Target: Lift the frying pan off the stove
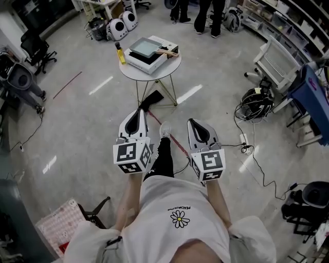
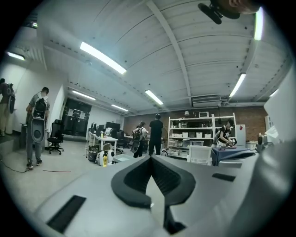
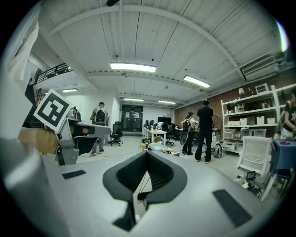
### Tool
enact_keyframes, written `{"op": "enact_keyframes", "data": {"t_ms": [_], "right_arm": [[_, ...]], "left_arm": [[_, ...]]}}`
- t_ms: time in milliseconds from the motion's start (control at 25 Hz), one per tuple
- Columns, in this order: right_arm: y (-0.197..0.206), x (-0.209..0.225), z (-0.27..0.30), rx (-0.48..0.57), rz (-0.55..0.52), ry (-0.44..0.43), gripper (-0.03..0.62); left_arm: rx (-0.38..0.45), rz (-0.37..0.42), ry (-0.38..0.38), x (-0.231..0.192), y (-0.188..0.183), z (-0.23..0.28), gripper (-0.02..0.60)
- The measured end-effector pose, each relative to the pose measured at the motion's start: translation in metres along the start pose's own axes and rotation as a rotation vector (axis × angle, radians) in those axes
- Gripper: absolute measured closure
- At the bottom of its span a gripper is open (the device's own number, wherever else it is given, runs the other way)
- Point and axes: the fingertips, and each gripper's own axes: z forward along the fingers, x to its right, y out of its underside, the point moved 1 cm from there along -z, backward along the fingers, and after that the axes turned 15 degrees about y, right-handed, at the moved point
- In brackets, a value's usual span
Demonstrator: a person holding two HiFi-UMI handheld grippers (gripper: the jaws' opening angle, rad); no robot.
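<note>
A square grey frying pan (image 1: 145,47) with a wooden handle (image 1: 168,51) sits on a white tabletop stove (image 1: 152,57), on a small round white table (image 1: 134,73) a few steps ahead. My left gripper (image 1: 139,112) and right gripper (image 1: 194,123) are held side by side at waist height, well short of the table, both shut and holding nothing. In the left gripper view the closed jaws (image 2: 150,158) point at the room, with the stove (image 2: 121,158) small and far off. The right gripper (image 3: 147,153) points the same way, the stove (image 3: 160,148) just beyond its tip.
A yellow bottle (image 1: 120,53) stands at the table's left edge. Black cables and a power strip (image 1: 245,142) lie on the floor to the right, by a white chair (image 1: 277,62). People (image 1: 205,15) stand beyond the table. A red-and-white crate (image 1: 56,222) is near left.
</note>
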Motion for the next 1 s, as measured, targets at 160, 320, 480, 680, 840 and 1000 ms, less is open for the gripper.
{"op": "enact_keyframes", "data": {"t_ms": [160, 320, 480, 680, 840, 1000], "right_arm": [[0.005, 0.007, 0.022, 0.02, -0.025, 0.008, 0.591], [0.007, 0.015, 0.057, 0.003, -0.034, -0.006, 0.591], [-0.001, 0.024, 0.101, -0.01, -0.014, -0.038, 0.591], [-0.013, 0.041, 0.182, -0.012, -0.069, -0.028, 0.591], [-0.022, 0.055, 0.258, -0.032, -0.092, -0.042, 0.591], [-0.035, 0.06, 0.337, -0.031, -0.11, -0.062, 0.591]], "left_arm": [[0.018, -0.004, 0.02, -0.009, 0.004, 0.026, 0.581], [0.013, -0.008, 0.028, -0.025, 0.005, 0.063, 0.581], [-0.018, -0.014, 0.04, -0.048, 0.011, 0.114, 0.581], [-0.047, -0.025, 0.039, -0.091, 0.005, 0.19, 0.581], [-0.053, -0.034, 0.045, -0.127, -0.004, 0.252, 0.581], [-0.049, -0.075, 0.039, -0.17, -0.005, 0.307, 0.581]]}}
